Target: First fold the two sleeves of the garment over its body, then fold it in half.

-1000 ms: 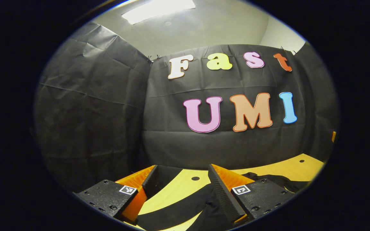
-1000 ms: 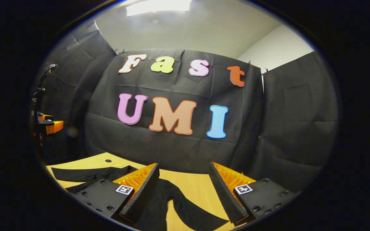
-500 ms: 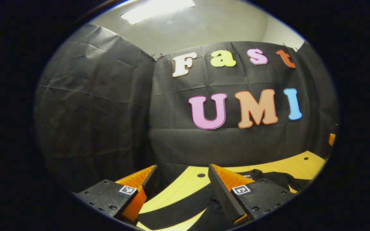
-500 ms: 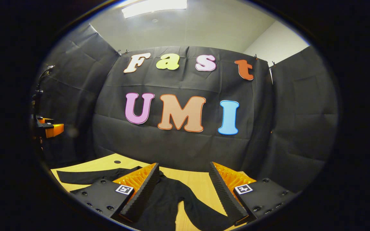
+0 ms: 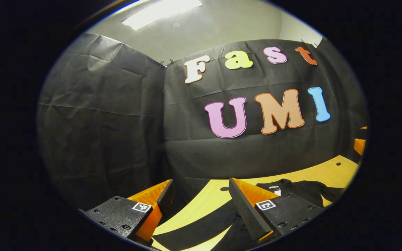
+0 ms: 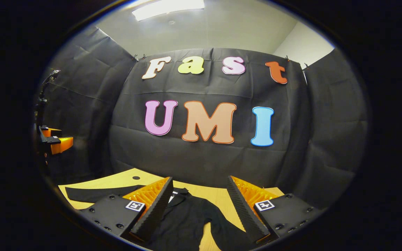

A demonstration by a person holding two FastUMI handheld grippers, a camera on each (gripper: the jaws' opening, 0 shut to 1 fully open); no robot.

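The left gripper hangs above the wooden table with its jaws apart and nothing between them. A black garment lies spread on the table, one sleeve running beneath the fingers. At the right edge, an orange piece is perhaps the other gripper.

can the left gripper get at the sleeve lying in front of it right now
Probably yes. The left gripper is open, and the black sleeve lies flat on the wooden table right below its fingers, with nothing between them. It would just need to drop down.
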